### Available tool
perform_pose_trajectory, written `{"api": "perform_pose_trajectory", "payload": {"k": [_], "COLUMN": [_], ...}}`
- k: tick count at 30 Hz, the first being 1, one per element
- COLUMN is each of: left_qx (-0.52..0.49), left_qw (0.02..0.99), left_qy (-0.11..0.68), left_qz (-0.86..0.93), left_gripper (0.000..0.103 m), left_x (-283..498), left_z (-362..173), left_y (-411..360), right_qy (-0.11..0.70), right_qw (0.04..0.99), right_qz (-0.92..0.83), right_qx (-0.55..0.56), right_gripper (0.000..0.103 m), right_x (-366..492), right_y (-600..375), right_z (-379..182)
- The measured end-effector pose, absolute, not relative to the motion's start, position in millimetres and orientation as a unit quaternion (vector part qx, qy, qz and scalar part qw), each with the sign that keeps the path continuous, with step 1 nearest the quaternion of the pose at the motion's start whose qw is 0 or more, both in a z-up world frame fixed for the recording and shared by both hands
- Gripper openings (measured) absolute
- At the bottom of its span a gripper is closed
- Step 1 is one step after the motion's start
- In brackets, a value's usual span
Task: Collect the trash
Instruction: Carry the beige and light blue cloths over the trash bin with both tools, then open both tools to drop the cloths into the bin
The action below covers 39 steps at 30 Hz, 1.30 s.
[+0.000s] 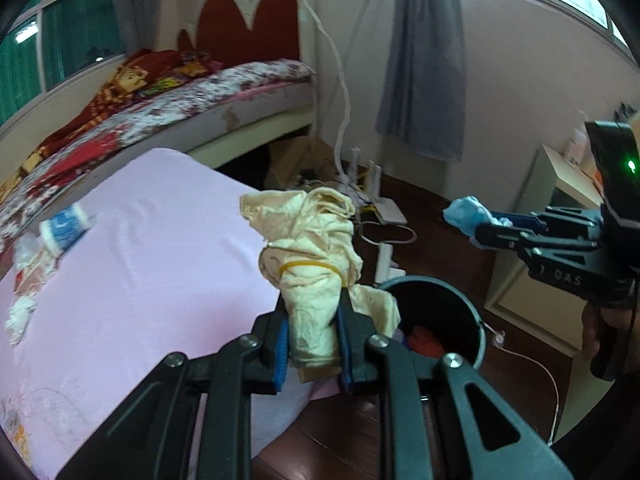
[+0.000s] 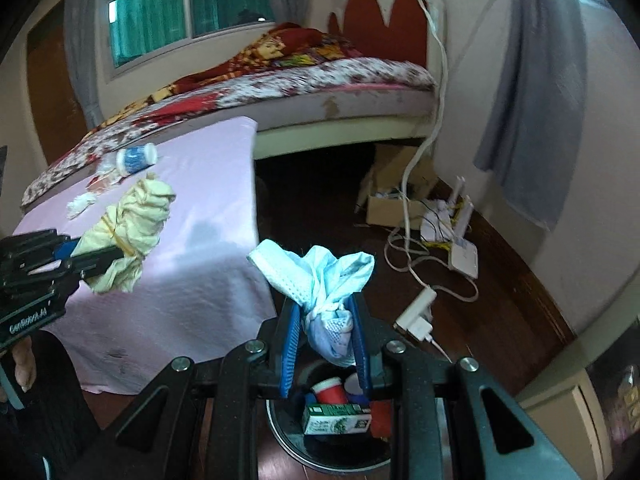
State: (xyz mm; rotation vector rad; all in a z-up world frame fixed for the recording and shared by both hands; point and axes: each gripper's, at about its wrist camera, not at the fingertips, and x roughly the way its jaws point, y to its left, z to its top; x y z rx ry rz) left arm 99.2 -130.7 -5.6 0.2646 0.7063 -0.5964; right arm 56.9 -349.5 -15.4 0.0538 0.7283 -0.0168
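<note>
Left wrist view shows the left tongs (image 1: 310,344) clamped on a cream cloth bundle (image 1: 308,248) bound with a yellow rubber band, held over the near right corner of the pink-covered surface (image 1: 140,272), just short of the dark trash bin (image 1: 436,316) on the floor. The right tongs (image 2: 326,332) are clamped on a knotted pale blue bag (image 2: 320,280), hanging right above the bin, where a red cup (image 2: 330,389) and a green carton (image 2: 338,420) already lie.

My read of the risks: the cream bundle is not yet over the bin's mouth, so letting go now would likely drop it on the surface's corner or the floor. Its loose tail droops near the rim and could catch there. Both tongs head for one small opening, so they may knock each other.

More trash waits at the surface's far left edge: a blue-and-white bottle (image 1: 66,226), a white tissue wad (image 1: 20,318) and some wrappers (image 1: 34,274). Cables and a white charger (image 2: 416,316) lie on the floor beside the bin, close enough to snag.
</note>
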Motion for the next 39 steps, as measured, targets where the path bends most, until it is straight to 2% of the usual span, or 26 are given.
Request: {"api": "perform_pose_trajectory", "payload": {"k": [22,33,34,35,36,37,38,39], "left_qx": [0.154,0.164,0.164,0.158,0.154,0.156,0.153,0.148], "left_qw": [0.781,0.747,0.745,0.743,0.744,0.751,0.760,0.768], "left_qy": [0.465,0.502,0.504,0.503,0.501,0.496,0.488,0.482], "left_qz": [-0.386,-0.403,-0.406,-0.412,-0.414,-0.406,-0.400,-0.395], "left_gripper": [0.021,0.022,0.027,0.041,0.057,0.088,0.102,0.102], "left_x": [90,95,95,95,94,95,95,94], "left_z": [-103,-130,-130,-129,-128,-128,-126,-124], "left_y": [-224,-241,-241,-240,-238,-237,-231,-226], "right_qy": [0.494,0.523,0.524,0.524,0.523,0.522,0.527,0.534], "right_qw": [0.869,0.851,0.851,0.851,0.852,0.852,0.849,0.844], "right_qz": [-0.018,-0.006,-0.005,-0.004,-0.012,-0.026,-0.037,-0.050], "right_qx": [0.033,0.036,0.037,0.037,0.026,0.014,0.009,0.003], "right_gripper": [0.026,0.027,0.027,0.027,0.035,0.049,0.090,0.103], "right_x": [41,49,51,52,54,55,54,54], "right_y": [-401,-401,-400,-400,-399,-399,-401,-404], "right_z": [-136,-163,-164,-165,-166,-168,-171,-175]}}
